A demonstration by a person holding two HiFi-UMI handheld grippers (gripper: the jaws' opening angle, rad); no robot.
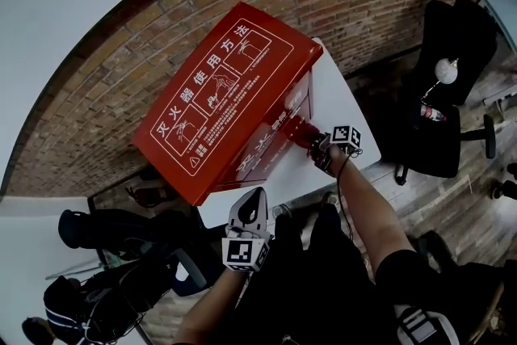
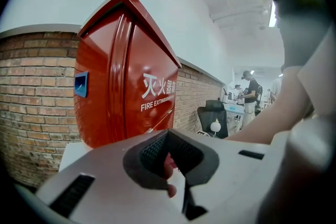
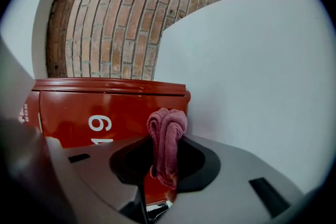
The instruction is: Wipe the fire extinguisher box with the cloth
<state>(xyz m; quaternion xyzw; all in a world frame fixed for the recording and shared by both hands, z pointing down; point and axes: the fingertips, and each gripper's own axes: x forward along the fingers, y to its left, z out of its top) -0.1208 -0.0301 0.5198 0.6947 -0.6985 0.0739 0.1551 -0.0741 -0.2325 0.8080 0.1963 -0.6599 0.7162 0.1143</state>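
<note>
You hold the right tongs (image 1: 325,149) clamped on the cloth (image 3: 167,139), a pink-red wad bunched up between the jaws and sticking out past the tips, so the fabric rather than the plastic meets the metal. The fire extinguisher box (image 1: 218,93) stands on the white surface (image 1: 339,93) against the brick wall, red, with white instruction panels on the broad face that the head view looks down on. You have the cloth at the box's lower front, near the corner by the open part of the surface; it looks pressed to the panel, which fits a wipe under way along that face. Your left tongs (image 1: 249,210) hang back close to your body, off the surface's near edge and well apart from the box, probably just kept out of the wiping arm's path. Their jaws sit together. A small pinkish shape shows in the gap in the left gripper view, and I can't tell what it is. The box looks closed on every side that shows, so what it contains can't be seen.
</note>
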